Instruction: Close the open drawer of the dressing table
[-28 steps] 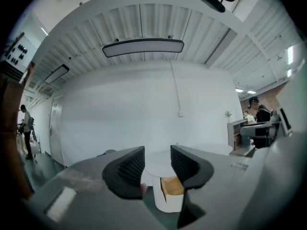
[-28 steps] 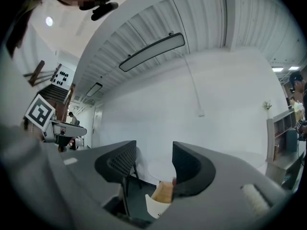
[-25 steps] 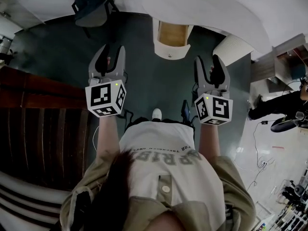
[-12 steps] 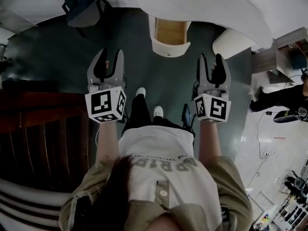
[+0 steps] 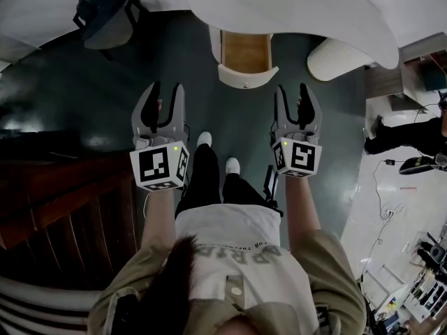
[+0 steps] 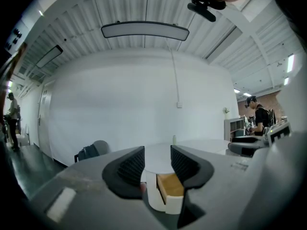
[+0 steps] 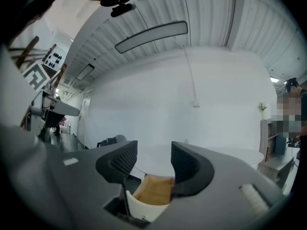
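The dressing table (image 5: 307, 5) has a white rounded top at the far edge of the head view. Its open drawer (image 5: 245, 65), with a wooden inside and a curved white front, juts out toward me. My left gripper (image 5: 163, 93) is held left of the drawer and short of it, open and empty. My right gripper (image 5: 294, 93) is held to the drawer's right, also open and empty. Neither touches the drawer. In the left gripper view the drawer (image 6: 169, 189) shows between the jaws of the left gripper (image 6: 157, 159). The right gripper (image 7: 154, 158) likewise frames the drawer (image 7: 149, 194).
A chair with a dark bag (image 5: 103, 16) stands at the far left. A white ribbed stool (image 5: 336, 58) sits right of the drawer. Dark wooden furniture (image 5: 63, 208) fills the left side. Another person (image 5: 412, 135) stands at the right. My own feet (image 5: 204, 139) are on the dark floor.
I have stepped toward the table: one leg and foot now show ahead of my body. Both grippers have come lower and closer to the drawer, jaws still apart.
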Demonstrator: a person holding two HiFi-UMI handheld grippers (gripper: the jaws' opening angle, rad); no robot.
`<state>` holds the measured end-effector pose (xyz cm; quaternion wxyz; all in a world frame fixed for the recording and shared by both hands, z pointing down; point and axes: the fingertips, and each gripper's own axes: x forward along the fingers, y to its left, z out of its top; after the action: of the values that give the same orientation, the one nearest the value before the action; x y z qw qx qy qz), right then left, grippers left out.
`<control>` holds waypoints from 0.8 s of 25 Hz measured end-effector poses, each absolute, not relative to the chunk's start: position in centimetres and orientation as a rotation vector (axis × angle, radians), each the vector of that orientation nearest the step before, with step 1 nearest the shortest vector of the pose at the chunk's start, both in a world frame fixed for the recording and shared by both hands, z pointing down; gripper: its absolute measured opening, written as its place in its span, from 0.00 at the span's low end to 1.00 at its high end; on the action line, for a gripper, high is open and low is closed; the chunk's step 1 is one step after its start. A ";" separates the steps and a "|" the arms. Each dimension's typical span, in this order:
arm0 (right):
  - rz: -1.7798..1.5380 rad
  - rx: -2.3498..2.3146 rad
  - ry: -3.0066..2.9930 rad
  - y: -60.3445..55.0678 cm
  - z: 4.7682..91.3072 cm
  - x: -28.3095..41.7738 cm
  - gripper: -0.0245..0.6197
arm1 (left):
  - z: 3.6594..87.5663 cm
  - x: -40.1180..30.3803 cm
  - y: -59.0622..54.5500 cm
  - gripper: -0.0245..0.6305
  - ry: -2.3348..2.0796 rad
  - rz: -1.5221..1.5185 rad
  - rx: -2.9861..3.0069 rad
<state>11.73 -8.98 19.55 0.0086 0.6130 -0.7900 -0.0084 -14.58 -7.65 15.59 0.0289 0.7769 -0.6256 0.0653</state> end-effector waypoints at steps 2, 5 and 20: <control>-0.003 1.910 -2.458 -10.1 21.1 11.2 0.39 | 16.6 -14.7 -8.9 0.31 -1.932 0.213 2.387; 0.022 1.891 -2.440 -11.4 23.5 10.7 0.39 | 17.8 -14.5 -10.3 0.31 -1.933 0.231 2.389; 0.274 1.842 -2.301 -15.3 38.4 10.1 0.39 | 26.2 -12.6 -15.1 0.31 -1.870 0.324 2.431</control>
<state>10.11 -15.35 38.37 0.0904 0.6197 -0.7741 0.0922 -12.56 -15.13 26.20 0.0288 0.7879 -0.6061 0.1049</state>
